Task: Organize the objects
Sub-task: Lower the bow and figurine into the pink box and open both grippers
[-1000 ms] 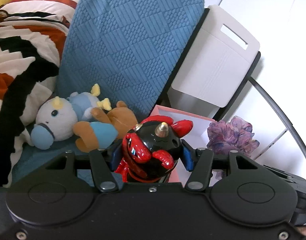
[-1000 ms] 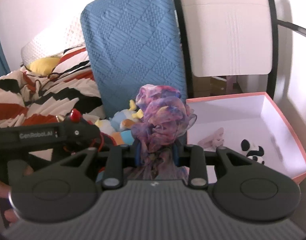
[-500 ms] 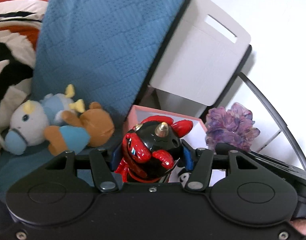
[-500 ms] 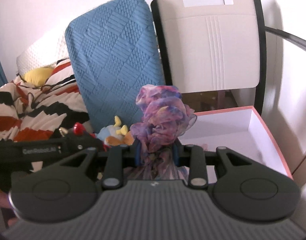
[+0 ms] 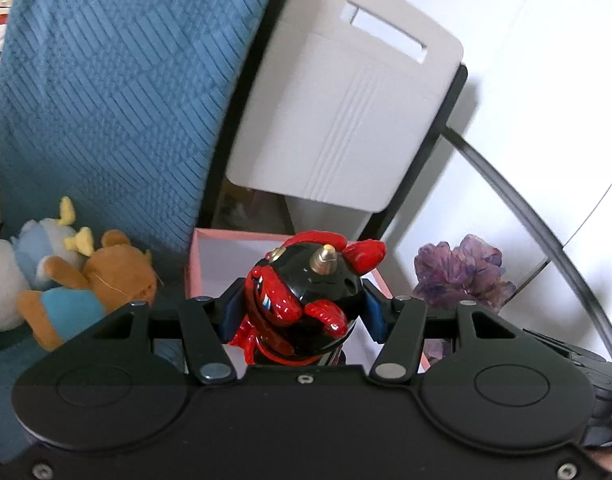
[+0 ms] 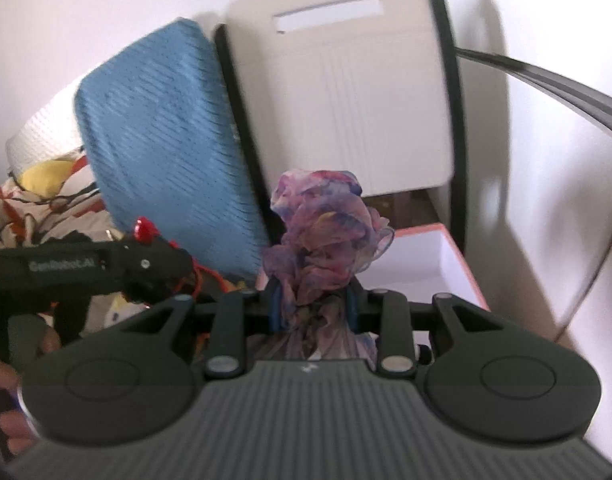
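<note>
Left hand-held gripper [image 5: 302, 312], lower centre of the left wrist view: its two blue-padded jaws are clamped on one glossy figurine [image 5: 306, 300] — hard, shiny, black rounded head with red horns and claws and a small metallic cone on top. The figurine sits in front of the open pink box [image 5: 194, 264], a card box with a pink rim and plain white inside walls.

Right hand-held gripper [image 6: 312, 308], lower centre of the right wrist view: jaws pressed together on one bunched gauzy scarf [image 6: 322, 236], thin crinkled fabric in mottled purple, pink and blue, standing up in a ruffled clump above the pads. The same clump shows at the right of the left wrist view, beside the box. In the right wrist view the box lies to the right and behind the scarf.

Left of frame in the left wrist view: two plush toys lying side by side, touching — a brown bear in a blue shirt [image 5: 94, 288] and a pale blue-and-white plush with yellow horns [image 5: 30, 256]. Soft, fuzzy pile on both.

Behind them, one large blue cushion [image 5: 118, 80], quilted in ribbed diamond panels, leaning upright. Next to it, upper centre, one smooth off-white chair back [image 5: 346, 120] with a slot handle and three shallow vertical grooves, edged by a black frame.

Far left of the right wrist view: striped bedding [image 6: 34, 208] in cream, black and rust.
</note>
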`<state>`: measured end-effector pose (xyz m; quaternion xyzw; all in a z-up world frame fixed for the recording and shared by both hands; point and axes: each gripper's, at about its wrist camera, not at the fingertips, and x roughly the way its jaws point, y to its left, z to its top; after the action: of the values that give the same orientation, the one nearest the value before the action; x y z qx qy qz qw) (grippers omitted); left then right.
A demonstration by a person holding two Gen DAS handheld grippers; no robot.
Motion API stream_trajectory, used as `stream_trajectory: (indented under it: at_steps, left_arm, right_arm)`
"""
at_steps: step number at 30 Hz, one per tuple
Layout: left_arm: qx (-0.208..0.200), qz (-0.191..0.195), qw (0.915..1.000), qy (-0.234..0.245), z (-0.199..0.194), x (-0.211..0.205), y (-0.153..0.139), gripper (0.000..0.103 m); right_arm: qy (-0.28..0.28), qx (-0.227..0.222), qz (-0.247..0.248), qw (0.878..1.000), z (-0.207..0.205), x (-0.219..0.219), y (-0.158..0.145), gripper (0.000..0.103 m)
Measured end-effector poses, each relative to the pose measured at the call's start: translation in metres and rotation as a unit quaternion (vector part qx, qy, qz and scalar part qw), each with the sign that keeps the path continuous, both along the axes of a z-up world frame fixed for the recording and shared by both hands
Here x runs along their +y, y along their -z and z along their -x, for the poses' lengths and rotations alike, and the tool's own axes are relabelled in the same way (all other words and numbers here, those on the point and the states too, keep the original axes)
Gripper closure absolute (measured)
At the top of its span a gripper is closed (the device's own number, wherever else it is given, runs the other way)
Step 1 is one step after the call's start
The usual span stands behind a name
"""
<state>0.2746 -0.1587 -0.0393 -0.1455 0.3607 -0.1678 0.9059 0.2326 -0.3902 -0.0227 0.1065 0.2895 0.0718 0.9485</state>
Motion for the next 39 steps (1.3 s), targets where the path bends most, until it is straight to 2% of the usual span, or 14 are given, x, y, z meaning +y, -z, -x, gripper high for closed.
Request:
stream_trajectory:
  at_steps: [4,11,15,23,29,33,34,36,38,39]
  left_arm:
    - [0.019,-0.005,0.9998,0.007,-0.008,-0.017,0.016,0.047]
    - [0.068,-0.018,0.9974,0.015,-0.026,-0.038,0.060,0.047]
    - [0.101,-0.029,0.9943,0.018,-0.037,-0.047,0.086,0.047]
    - [0.148,-0.041,0.9878,0.027,-0.053,-0.065,0.134,0.047]
    - [0.176,-0.048,0.9825,0.039,-0.063,-0.075,0.158,0.047]
    - [0.182,-0.045,0.9813,0.046,-0.065,-0.076,0.161,0.047]
    - [0.180,-0.047,0.9814,0.047,-0.065,-0.077,0.160,0.047]
    - [0.175,-0.045,0.9823,0.048,-0.065,-0.077,0.156,0.040]
    - [0.167,-0.034,0.9840,0.052,-0.066,-0.076,0.151,0.031]
    - [0.162,-0.032,0.9848,0.054,-0.064,-0.076,0.147,0.029]
  right_arm:
    - [0.014,0.023,-0.001,1.000,-0.003,-0.021,0.018,0.070]
    - [0.024,0.076,-0.001,0.997,-0.021,-0.043,0.059,0.070]
    - [0.025,0.104,0.028,0.994,-0.036,-0.048,0.082,0.069]
    - [0.017,0.157,0.052,0.986,-0.066,-0.056,0.127,0.069]
    - [0.015,0.180,0.062,0.982,-0.074,-0.062,0.150,0.069]
    - [0.024,0.180,0.035,0.983,-0.073,-0.069,0.153,0.067]
    - [0.027,0.179,0.037,0.983,-0.072,-0.069,0.152,0.066]
    - [0.032,0.176,0.036,0.983,-0.070,-0.071,0.150,0.055]
    - [0.034,0.171,0.023,0.984,-0.067,-0.074,0.144,0.039]
    - [0.035,0.169,0.017,0.985,-0.066,-0.075,0.141,0.037]
